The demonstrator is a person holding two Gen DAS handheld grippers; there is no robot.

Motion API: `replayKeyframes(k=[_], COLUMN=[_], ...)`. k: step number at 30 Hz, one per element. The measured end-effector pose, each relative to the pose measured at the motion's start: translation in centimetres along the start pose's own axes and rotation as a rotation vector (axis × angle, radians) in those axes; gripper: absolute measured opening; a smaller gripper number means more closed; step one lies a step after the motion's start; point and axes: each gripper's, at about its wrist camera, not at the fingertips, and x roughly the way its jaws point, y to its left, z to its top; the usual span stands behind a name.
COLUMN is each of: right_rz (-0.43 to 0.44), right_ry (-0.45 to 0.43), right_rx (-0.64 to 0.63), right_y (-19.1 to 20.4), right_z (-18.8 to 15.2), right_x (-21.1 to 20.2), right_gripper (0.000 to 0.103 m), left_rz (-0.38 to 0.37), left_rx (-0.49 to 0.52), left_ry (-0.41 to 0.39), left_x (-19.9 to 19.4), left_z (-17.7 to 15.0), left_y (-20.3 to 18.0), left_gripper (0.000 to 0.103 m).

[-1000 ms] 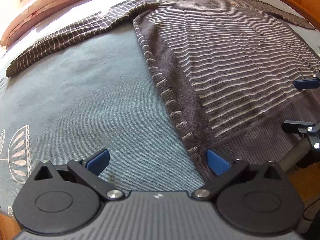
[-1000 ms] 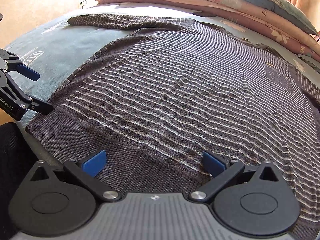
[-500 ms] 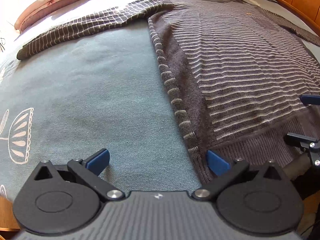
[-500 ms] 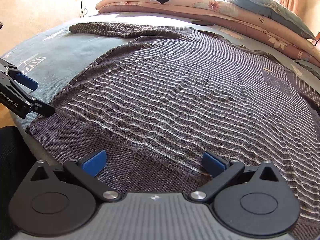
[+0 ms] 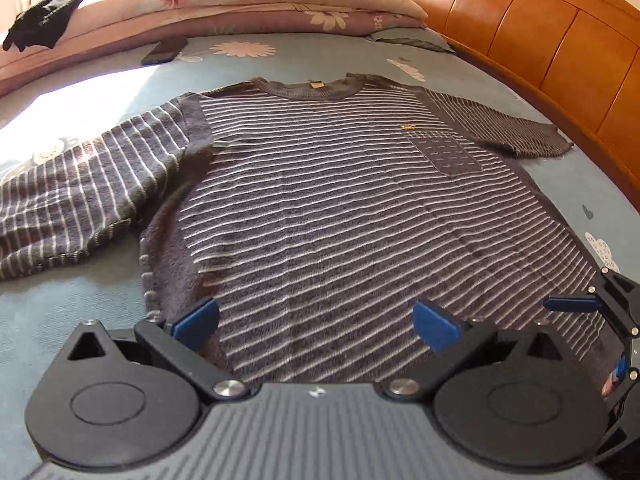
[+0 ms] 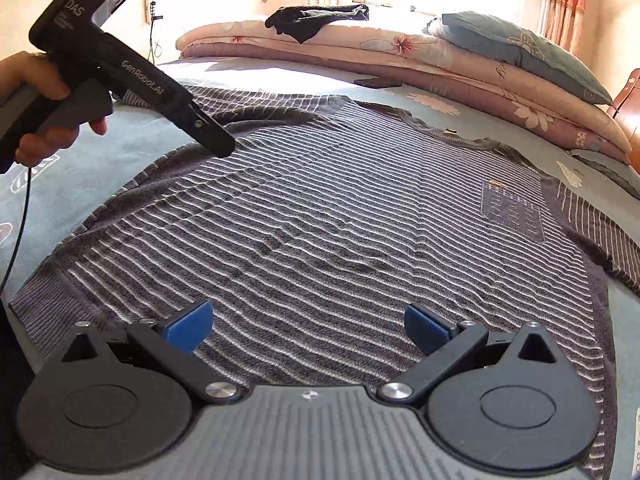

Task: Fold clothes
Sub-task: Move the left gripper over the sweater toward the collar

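The striped sweater [image 5: 340, 208] lay flat, front up, on the blue bedspread [image 5: 72, 320], collar toward the pillows, chest pocket [image 5: 444, 152] showing. One sleeve [image 5: 80, 200] lay spread out to the left in my left wrist view, its cuff end bunched a little; the other sleeve [image 5: 512, 132] ran out toward the wooden headboard [image 5: 540, 40].

My left gripper [image 5: 316, 322] hung over the sweater's lower part, jaws wide apart, nothing between the blue pads [image 5: 196, 318]. The left pad sat above the sweater's side edge, the right one over the striped body. Whether either touched the knit, I could not tell.

My right gripper [image 6: 308, 324] stood over the hem region, jaws likewise wide apart and empty. In that view the left gripper's black body crossed the upper left, held in a hand [image 6: 40, 108], its tip above the sweater near the armpit area; a cable trailed from the handle.

At the right edge of the left wrist view I saw the right gripper's fingers [image 5: 572, 304], held apart above the sweater's right side.

Beyond the collar: a dark phone [image 5: 164, 51] on the bedspread, stacked floral quilts [image 6: 400, 56], a black garment [image 6: 316, 20] draped on top.
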Motion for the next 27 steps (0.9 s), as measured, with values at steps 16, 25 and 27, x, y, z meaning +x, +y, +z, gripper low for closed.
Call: replayKeyframes(k=[16,25,27], right_rz=[0.136,-0.013,-0.067], right_ry=[0.353,0.469,0.478], right_rx=[0.122,0.098,0.125], right_y=[-1.6,-0.6,0.0], right_z=[10.1,17.6,19.2], right_x=[4.3,3.4,3.2], right_gripper=[0.103,0.103,0.103], left_rz=[-0.05,-0.136,-0.147], left_rx=[-0.393,-0.443,-0.463], left_ry=[0.072,0.036,0.016], left_x=[4.7,2.9,3.9], left_z=[4.5,7.5,7.9], left_y=[9.5,11.6,12.4], left_gripper=[0.102,0.102,0.102])
